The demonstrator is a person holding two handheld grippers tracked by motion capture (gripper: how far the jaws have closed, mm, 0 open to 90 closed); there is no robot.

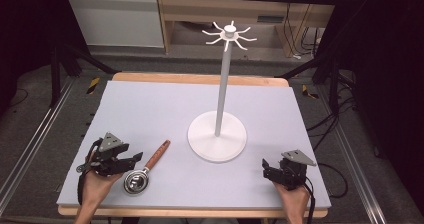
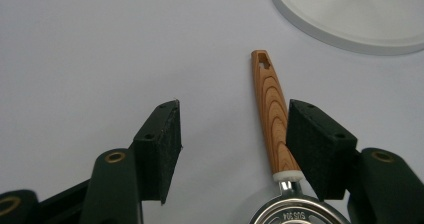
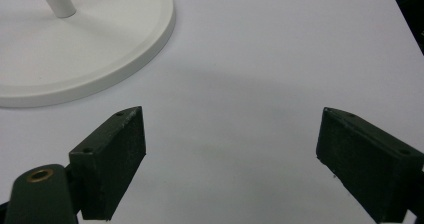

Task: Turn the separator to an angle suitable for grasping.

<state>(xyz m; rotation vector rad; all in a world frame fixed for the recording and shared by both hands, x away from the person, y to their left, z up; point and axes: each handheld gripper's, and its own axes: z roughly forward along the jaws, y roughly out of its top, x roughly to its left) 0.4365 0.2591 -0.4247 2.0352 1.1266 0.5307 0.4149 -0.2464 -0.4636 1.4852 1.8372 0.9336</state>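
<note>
Bright even overhead light, soft faint shadows, dark surroundings, slightly soft focus

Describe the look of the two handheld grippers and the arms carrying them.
Both the left gripper and right gripper are black, each topped by a grey three-cornered plate, with black cables trailing back. Their blocky fingers carry dark pads and brass-ringed pivots. The forearms are bare, without sleeves.

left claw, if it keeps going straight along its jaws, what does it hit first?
Probably the wooden handle of the metal scoop, lying between the open jaws of the left claw, close by one pad. Beyond it, bare mat, then the stand's white base.
</note>
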